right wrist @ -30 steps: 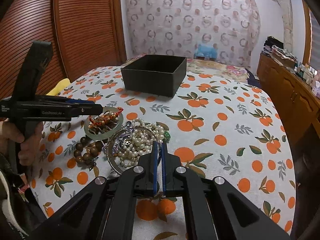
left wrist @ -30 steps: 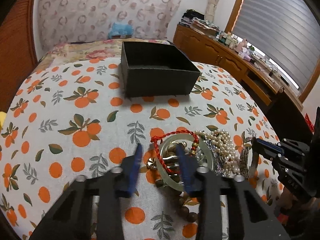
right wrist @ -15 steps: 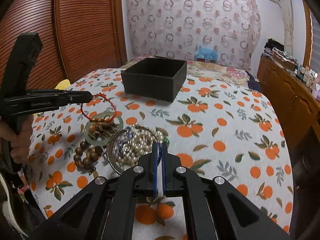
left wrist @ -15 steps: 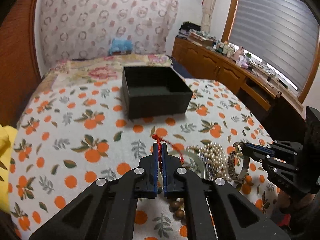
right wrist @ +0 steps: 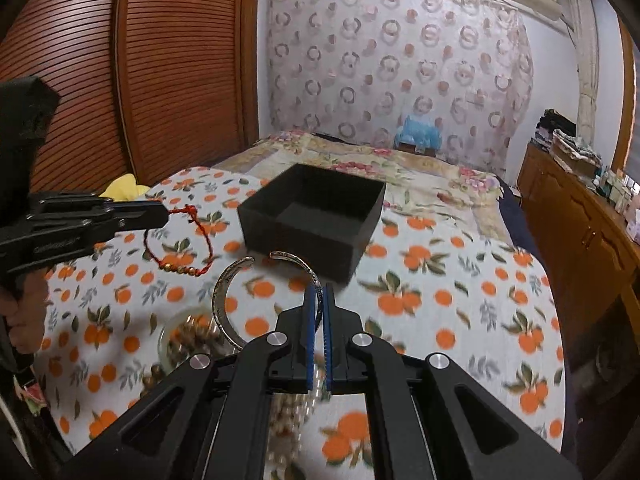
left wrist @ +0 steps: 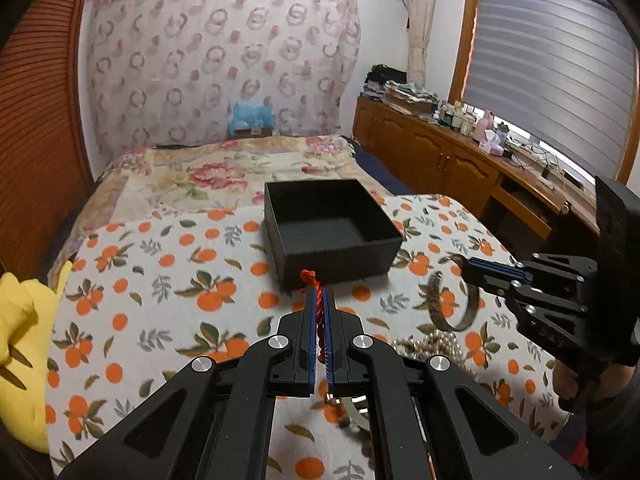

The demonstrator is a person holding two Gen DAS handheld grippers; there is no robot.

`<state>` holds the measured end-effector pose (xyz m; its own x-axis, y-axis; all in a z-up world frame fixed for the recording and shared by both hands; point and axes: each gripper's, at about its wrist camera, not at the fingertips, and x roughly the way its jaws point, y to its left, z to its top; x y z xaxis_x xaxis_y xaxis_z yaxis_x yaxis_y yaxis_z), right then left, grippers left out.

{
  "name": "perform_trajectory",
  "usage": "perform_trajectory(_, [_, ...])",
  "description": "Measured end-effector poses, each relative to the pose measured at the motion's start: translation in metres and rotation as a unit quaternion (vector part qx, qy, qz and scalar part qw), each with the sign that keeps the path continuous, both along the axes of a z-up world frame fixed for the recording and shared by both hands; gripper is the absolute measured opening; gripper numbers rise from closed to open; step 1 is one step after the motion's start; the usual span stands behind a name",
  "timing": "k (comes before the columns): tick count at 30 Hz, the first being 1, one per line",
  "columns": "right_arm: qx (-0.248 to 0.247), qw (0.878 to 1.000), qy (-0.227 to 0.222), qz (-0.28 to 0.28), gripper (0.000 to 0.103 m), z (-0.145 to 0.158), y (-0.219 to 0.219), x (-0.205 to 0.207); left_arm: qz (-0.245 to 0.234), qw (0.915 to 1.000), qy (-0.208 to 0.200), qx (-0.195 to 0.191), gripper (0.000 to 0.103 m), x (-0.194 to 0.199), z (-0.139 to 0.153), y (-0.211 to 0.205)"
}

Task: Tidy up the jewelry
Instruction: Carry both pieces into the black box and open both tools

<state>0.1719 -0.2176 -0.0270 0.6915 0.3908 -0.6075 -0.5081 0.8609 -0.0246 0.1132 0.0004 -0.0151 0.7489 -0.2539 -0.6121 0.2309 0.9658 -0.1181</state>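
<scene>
My left gripper (left wrist: 319,300) is shut on a red cord bracelet (left wrist: 317,304) and holds it in the air in front of the open black box (left wrist: 332,232). In the right wrist view the left gripper (right wrist: 162,214) shows at the left with the red bracelet (right wrist: 176,246) hanging from it, gold beads at the bottom. My right gripper (right wrist: 319,296) is shut on a silver cuff bangle (right wrist: 228,296), lifted above the cloth near the box (right wrist: 316,220). The cuff (left wrist: 452,304) also shows in the left wrist view, held by the right gripper (left wrist: 460,266).
The jewelry pile lies on the orange-print cloth: pearls (left wrist: 432,350), a pale jade bangle with wooden beads (right wrist: 184,340). A yellow plush (left wrist: 20,336) sits at the left edge. A wooden sideboard (right wrist: 580,216) stands to the right, a louvred wardrobe (right wrist: 120,80) to the left.
My left gripper shut on the red bracelet and lifted it toward the box. My right gripper lifted the silver cuff out of the pile.
</scene>
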Motion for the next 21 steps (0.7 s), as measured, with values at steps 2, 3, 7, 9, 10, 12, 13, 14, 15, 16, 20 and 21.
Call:
perform_trajectory(2, [-0.003, 1.0, -0.003, -0.002, 0.004, 0.003, 0.005, 0.013, 0.0, 1.0, 0.0, -0.002, 0.002, 0.004, 0.002, 0.001])
perform_trajectory(3, [-0.004, 1.0, -0.004, -0.003, 0.004, 0.003, 0.007, 0.019, 0.0, 1.0, -0.001, 0.0, 0.002, 0.005, 0.002, 0.001])
perform_trajectory(7, [-0.009, 1.0, -0.001, -0.01, 0.004, 0.005, 0.016, 0.045, -0.001, 0.9999, -0.006, 0.011, 0.002, 0.015, 0.009, -0.002])
perform_trajectory(9, [-0.008, 1.0, 0.0, -0.012, 0.004, 0.006, 0.019, 0.057, -0.001, 0.9998, -0.01, 0.016, 0.002, 0.02, 0.014, -0.004])
perform_trajectory(10, [-0.007, 1.0, 0.002, -0.014, 0.004, 0.007, 0.021, 0.064, -0.001, 0.9998, -0.011, 0.017, 0.002, 0.023, 0.015, -0.004])
perform_trajectory(12, [-0.009, 1.0, 0.0, -0.018, 0.004, 0.009, 0.025, 0.078, 0.0, 0.9997, -0.013, 0.021, 0.002, 0.031, 0.02, -0.005])
perform_trajectory(13, [-0.009, 1.0, 0.001, -0.019, 0.004, 0.01, 0.026, 0.083, 0.001, 0.9996, -0.014, 0.022, 0.002, 0.033, 0.021, -0.005])
perform_trajectory(14, [-0.008, 1.0, 0.004, -0.021, 0.004, 0.009, 0.027, 0.09, 0.003, 0.9996, -0.015, 0.025, 0.002, 0.037, 0.023, -0.006])
perform_trajectory(15, [-0.008, 1.0, 0.007, -0.023, 0.004, 0.007, 0.029, 0.096, 0.004, 0.9995, -0.017, 0.027, 0.002, 0.042, 0.025, -0.007])
perform_trajectory(16, [-0.008, 1.0, 0.009, -0.023, 0.004, 0.006, 0.029, 0.1, 0.005, 0.9994, -0.018, 0.029, 0.002, 0.043, 0.025, -0.008])
perform_trajectory(20, [-0.005, 1.0, 0.02, -0.012, 0.004, -0.002, 0.037, 0.113, 0.006, 0.9992, -0.022, 0.033, 0.002, 0.056, 0.031, -0.011])
perform_trajectory(21, [-0.003, 1.0, 0.023, -0.007, 0.004, -0.004, 0.039, 0.116, 0.005, 0.9992, -0.021, 0.032, 0.002, 0.06, 0.032, -0.012])
